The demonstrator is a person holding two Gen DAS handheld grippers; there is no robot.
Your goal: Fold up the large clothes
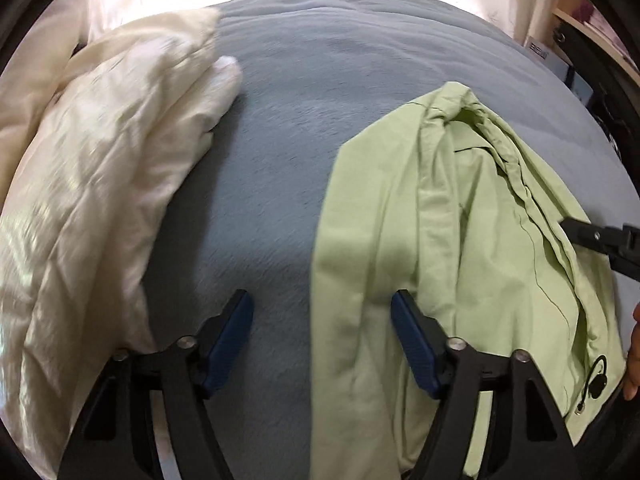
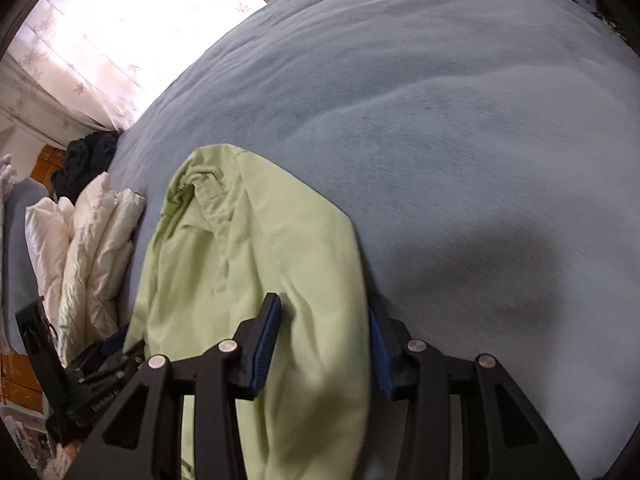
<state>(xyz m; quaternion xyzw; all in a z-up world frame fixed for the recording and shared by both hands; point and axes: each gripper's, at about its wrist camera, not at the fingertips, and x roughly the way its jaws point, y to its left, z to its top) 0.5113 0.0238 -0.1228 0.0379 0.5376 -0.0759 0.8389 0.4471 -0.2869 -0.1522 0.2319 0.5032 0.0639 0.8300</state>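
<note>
The green jacket lies on the bed, already folded lengthwise into a long narrow bundle with its hood end pointing away from the person, which suits a garment too big to fold in 1 pass. A white puffy coat sits apart on the left side of the bed, probably set aside so it stays clear of the folding area.

The left gripper hovers with its fingers open; 1 finger is over the jacket's left edge and the other over bare blanket, so nothing is pinched between them. That placement looks like a readiness to pin or catch the near edge.

The right gripper straddles the jacket's right-hand fold, its 2 fingers standing on either side of the cloth. The gap is partly open, and I cannot tell for sure whether the pads actually press the fabric; it reads more as a loose straddle than a firm grip. Both tools sit at the near end, likely because the next fold would carry that end toward the hood.
</note>
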